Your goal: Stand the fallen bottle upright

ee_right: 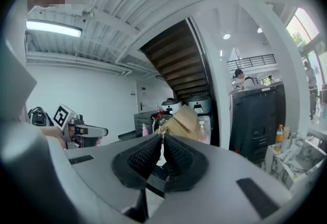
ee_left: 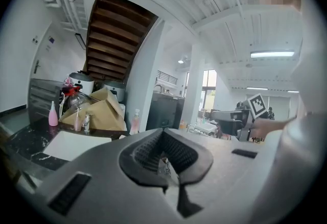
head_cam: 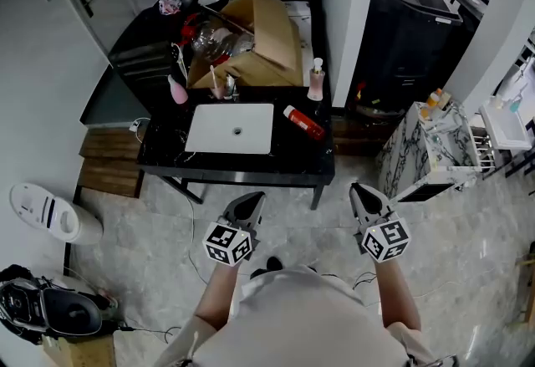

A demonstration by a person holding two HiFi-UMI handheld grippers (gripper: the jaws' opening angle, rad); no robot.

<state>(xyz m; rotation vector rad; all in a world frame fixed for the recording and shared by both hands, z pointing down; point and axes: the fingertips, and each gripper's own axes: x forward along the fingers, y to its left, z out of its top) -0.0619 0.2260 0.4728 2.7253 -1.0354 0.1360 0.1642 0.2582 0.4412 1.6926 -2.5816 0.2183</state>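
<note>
A red bottle (head_cam: 303,122) with a white cap lies on its side on the black table (head_cam: 297,165), just right of the white basin (head_cam: 231,128). Both grippers hover over the floor in front of the table, well short of the bottle. My left gripper (head_cam: 249,200) has its jaws together with nothing between them, and so does my right gripper (head_cam: 362,194). In the left gripper view the left gripper (ee_left: 163,133) hides the red bottle. The right gripper (ee_right: 162,139) hides it in the right gripper view.
A cardboard box (head_cam: 251,43) stands at the table's back. A clear pump bottle (head_cam: 316,79) and a pink bottle (head_cam: 177,90) stand upright beside it. A marble-patterned cabinet (head_cam: 418,148) is to the right, a white appliance (head_cam: 46,211) on the floor at the left.
</note>
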